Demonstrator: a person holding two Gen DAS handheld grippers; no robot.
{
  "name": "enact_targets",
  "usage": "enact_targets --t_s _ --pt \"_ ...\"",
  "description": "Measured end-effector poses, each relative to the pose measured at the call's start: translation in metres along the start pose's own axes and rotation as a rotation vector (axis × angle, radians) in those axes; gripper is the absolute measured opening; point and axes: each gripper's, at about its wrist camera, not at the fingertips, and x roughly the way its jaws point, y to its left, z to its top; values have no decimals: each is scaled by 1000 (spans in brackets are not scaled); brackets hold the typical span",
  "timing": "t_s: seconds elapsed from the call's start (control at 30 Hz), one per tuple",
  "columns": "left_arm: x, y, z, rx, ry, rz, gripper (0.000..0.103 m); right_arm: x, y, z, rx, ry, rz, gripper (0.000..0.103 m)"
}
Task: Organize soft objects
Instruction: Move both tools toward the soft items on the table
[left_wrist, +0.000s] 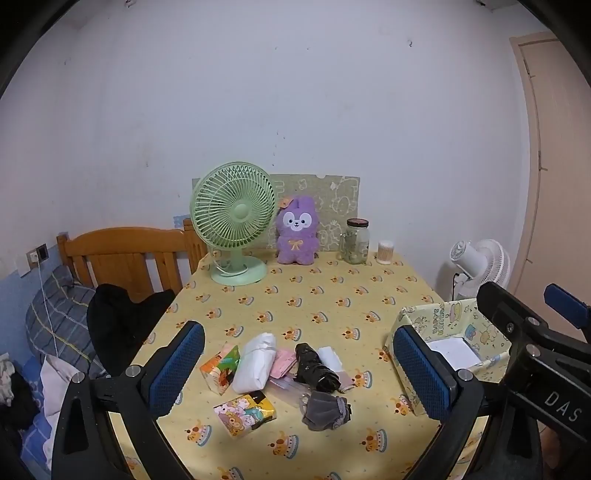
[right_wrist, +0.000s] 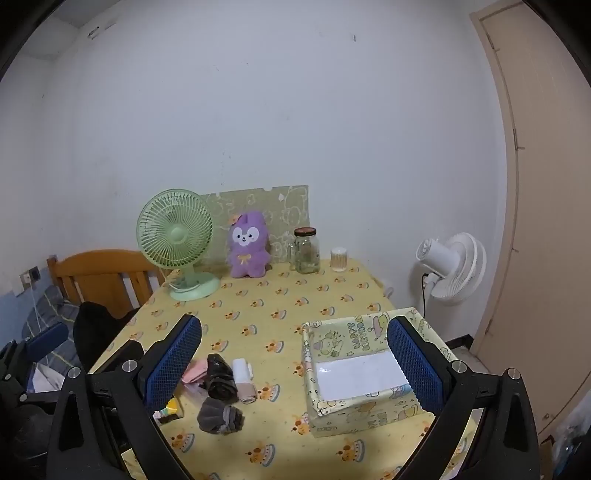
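A pile of soft items lies near the front of the yellow-clothed table (left_wrist: 317, 295): a white bundle (left_wrist: 255, 363), two printed tissue packs (left_wrist: 220, 365) (left_wrist: 245, 412), a pink piece (left_wrist: 282, 363), a black roll (left_wrist: 317, 367), a white roll (left_wrist: 331, 358) and a grey sock ball (left_wrist: 327, 410). My left gripper (left_wrist: 299, 373) hovers open above them, holding nothing. A paper-wrapped box (right_wrist: 354, 373) with a white floor stands open at the right. My right gripper (right_wrist: 293, 369) is open and empty, its right finger over the box; the black roll (right_wrist: 221, 378) and grey sock ball (right_wrist: 219, 415) lie between its fingers.
At the table's back stand a green fan (left_wrist: 234, 229), a purple plush (left_wrist: 297, 232), a glass jar (left_wrist: 356, 240) and a swab holder (left_wrist: 385, 252). A wooden bed frame (left_wrist: 129, 254) with bedding is left. A white floor fan (right_wrist: 452, 267) and a door (right_wrist: 543, 184) are right.
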Motion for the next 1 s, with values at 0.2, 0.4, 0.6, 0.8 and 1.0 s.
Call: enact_targets --t_s 0.2,0.4,0.6,0.8,1.0 --pt "0 -3 -1 4 0 0 102 -2 2 1 -7 -9 -18 102" --pt "6 -2 -2 4 5 1 102 2 3 2 0 0 -16 102" --pt "7 1 5 2 16 1 102 6 4 2 -4 8 -13 102" --pt "5 3 4 5 -3 11 102 7 4 2 1 10 -12 102" --pt "7 5 2 1 -16 9 102 8 6 1 3 16 -13 102"
